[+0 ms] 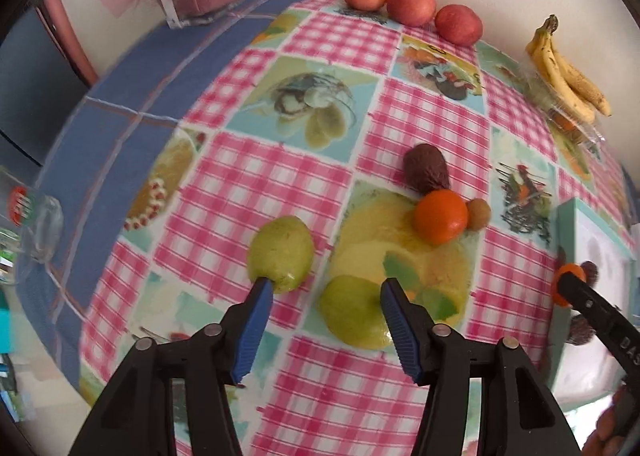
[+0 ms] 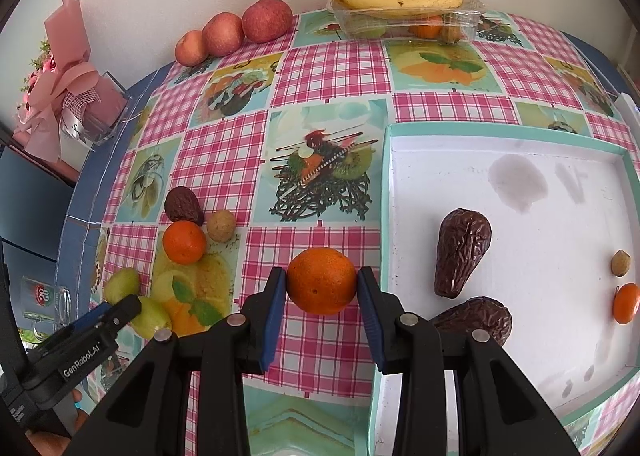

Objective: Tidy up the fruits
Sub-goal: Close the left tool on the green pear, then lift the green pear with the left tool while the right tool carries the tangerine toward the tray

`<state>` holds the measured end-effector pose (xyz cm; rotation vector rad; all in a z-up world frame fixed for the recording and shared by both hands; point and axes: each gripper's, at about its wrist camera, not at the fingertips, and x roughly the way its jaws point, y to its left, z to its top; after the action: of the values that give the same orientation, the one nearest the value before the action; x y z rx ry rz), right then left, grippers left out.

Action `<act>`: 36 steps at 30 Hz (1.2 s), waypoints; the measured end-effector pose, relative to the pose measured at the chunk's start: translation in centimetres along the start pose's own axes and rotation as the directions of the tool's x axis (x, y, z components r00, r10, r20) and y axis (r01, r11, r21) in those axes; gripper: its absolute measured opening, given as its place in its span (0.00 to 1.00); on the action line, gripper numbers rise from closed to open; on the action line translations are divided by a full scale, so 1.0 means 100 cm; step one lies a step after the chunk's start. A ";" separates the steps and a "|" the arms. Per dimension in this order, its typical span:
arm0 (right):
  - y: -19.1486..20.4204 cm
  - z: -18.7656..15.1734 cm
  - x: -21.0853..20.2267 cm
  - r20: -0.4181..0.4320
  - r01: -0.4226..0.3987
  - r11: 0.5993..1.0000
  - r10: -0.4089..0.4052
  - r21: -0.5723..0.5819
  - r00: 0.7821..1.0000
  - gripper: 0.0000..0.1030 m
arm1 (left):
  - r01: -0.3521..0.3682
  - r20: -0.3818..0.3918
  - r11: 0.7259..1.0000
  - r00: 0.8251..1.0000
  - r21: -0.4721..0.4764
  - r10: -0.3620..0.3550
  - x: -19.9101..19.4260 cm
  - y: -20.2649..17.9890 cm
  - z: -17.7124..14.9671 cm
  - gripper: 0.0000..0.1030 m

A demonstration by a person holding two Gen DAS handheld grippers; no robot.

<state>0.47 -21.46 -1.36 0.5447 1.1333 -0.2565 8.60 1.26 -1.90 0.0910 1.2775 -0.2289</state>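
A: Fruits, half sorted? The white tray (image 2: 520,144) at three o'clock holds two dark avocados (image 2: 462,252), a small nut-like fruit and a little orange one.

B: And the right hand-held gripper (image 2: 322,284) clamps an orange (image 2: 322,281) just left of the tray's rim (not in yet, I'd judge).

A: The left hand-held gripper (image 1: 326,292) spreads wide over two green fruits (image 1: 281,253) on the surface (image 1: 248,176).

B: Left over: those, plus a dark avocado, orange and small brown fruit at nine o'clock.
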 end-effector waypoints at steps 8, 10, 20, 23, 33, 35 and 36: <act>-0.001 0.000 0.000 -0.003 -0.001 1.000 0.001 0.003 1.000 0.37 | 0.009 -0.045 0.997 0.999 0.079 -0.006 0.007 -0.019 -0.006 0.59; -0.001 0.000 0.001 -0.003 -0.002 1.000 0.002 0.002 1.000 0.37 | 0.012 -0.041 0.997 0.999 0.078 -0.009 0.007 -0.021 -0.005 0.58; -0.001 0.000 0.002 -0.007 0.001 1.000 -0.001 -0.002 1.000 0.37 | 0.031 -0.105 0.991 0.994 0.126 -0.018 0.019 -0.032 -0.012 0.52; -0.001 0.000 0.001 -0.007 0.000 1.000 0.000 -0.002 1.000 0.37 | 0.036 -0.094 0.994 0.995 0.103 -0.027 0.022 -0.030 -0.008 0.52; -0.002 0.000 0.000 -0.003 -0.006 1.000 0.007 0.001 1.000 0.37 | 0.073 -0.096 0.996 0.993 0.047 -0.068 0.031 -0.021 0.000 0.36; -0.003 0.001 -0.001 0.001 -0.011 1.000 0.011 0.005 1.000 0.37 | 0.087 -0.090 0.995 0.993 0.039 -0.083 0.028 -0.019 0.000 0.31; -0.003 0.001 -0.003 0.007 -0.014 1.000 0.014 0.008 1.000 0.37 | 0.097 -0.083 0.995 0.992 0.035 -0.094 0.025 -0.020 0.000 0.25</act>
<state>0.27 -21.79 -1.16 0.5578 1.1215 -0.2507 8.88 -0.94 -4.11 0.0731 1.3599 -0.3352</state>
